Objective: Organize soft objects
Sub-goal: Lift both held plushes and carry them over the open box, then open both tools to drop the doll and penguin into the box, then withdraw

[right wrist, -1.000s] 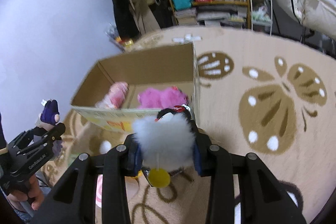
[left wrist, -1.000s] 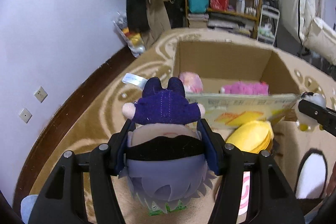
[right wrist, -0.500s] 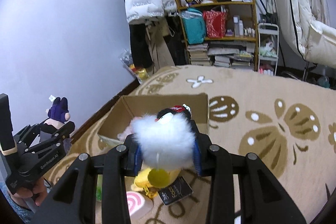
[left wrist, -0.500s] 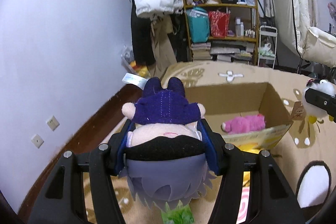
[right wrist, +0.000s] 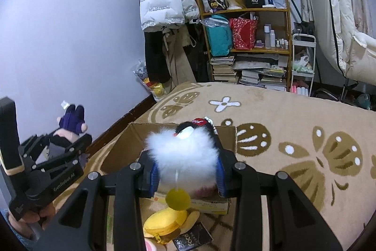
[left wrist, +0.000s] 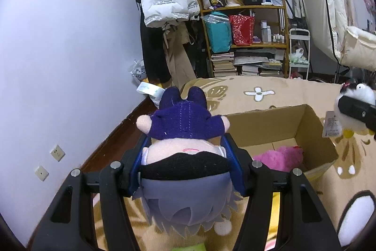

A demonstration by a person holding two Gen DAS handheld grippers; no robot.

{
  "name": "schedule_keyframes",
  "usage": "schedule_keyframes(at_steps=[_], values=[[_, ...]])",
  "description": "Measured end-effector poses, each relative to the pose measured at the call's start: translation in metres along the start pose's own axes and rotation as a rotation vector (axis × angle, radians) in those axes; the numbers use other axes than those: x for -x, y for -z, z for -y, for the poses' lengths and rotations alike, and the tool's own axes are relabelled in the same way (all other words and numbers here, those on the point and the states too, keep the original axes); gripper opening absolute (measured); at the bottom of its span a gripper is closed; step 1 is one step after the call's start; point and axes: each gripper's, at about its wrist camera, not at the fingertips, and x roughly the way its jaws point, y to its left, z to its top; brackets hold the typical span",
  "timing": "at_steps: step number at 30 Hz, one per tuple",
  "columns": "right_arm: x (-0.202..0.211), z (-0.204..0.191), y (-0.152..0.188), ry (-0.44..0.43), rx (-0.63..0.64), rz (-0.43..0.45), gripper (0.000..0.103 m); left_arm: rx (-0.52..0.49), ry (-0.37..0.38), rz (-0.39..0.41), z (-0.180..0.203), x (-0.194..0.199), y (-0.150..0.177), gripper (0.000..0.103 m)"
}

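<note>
Plush doll [left wrist: 185, 157] being pinched in L gripper [left wrist: 188, 157], hanging head-down, box [left wrist: 312, 131] lying ahead-right | R gripper [right wrist: 188, 168] squeezing fluffy penguin [right wrist: 185, 157], sitting nearer, box [right wrist: 141, 131] opening just ahead-below | pink plush [left wrist: 279, 157] lying inside.

Your cardboard box [left wrist: 307, 126] is open on top, so a gripper can pass down into it; a pink plush [left wrist: 279, 158] fills its near right corner, the floor by its far wall bare. Along the box's near edge, a yellow plush [right wrist: 169, 221] and a black packet [right wrist: 192, 238] crowd the rug [right wrist: 293, 114].
</note>
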Motion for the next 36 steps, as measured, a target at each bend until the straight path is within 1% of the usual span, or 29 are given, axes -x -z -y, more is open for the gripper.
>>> schedule_keyframes(at_steps=[3, 6, 10, 19, 24, 27, 34, 36], values=[[-0.014, 0.001, 0.003, -0.007, 0.006, -0.020, 0.040, -0.025, -0.008, -0.002, 0.007, -0.013, -0.003, 0.060], [-0.030, 0.003, 0.006, -0.008, 0.019, -0.043, 0.040, -0.030, -0.001, -0.015, 0.012, -0.027, -0.003, 0.060], [-0.047, 0.008, 0.013, -0.010, 0.017, -0.067, 0.041, -0.023, 0.021, -0.044, 0.018, -0.044, -0.001, 0.061], [-0.075, 0.019, 0.022, -0.004, 0.000, -0.119, 0.041, -0.045, 0.086, -0.111, 0.033, -0.074, 0.004, 0.062], [-0.082, 0.020, 0.029, -0.015, -0.014, -0.145, 0.043, -0.003, 0.149, -0.155, 0.032, -0.084, 0.010, 0.064], [-0.082, 0.018, 0.033, -0.028, -0.015, -0.156, 0.043, 0.017, 0.162, -0.161, 0.028, -0.086, 0.011, 0.064], [-0.081, 0.017, 0.035, -0.033, -0.019, -0.165, 0.043, 0.021, 0.158, -0.170, 0.026, -0.089, 0.011, 0.074], [-0.080, 0.018, 0.034, -0.036, -0.022, -0.162, 0.044, 0.019, 0.163, -0.178, 0.027, -0.090, 0.012, 0.080]])
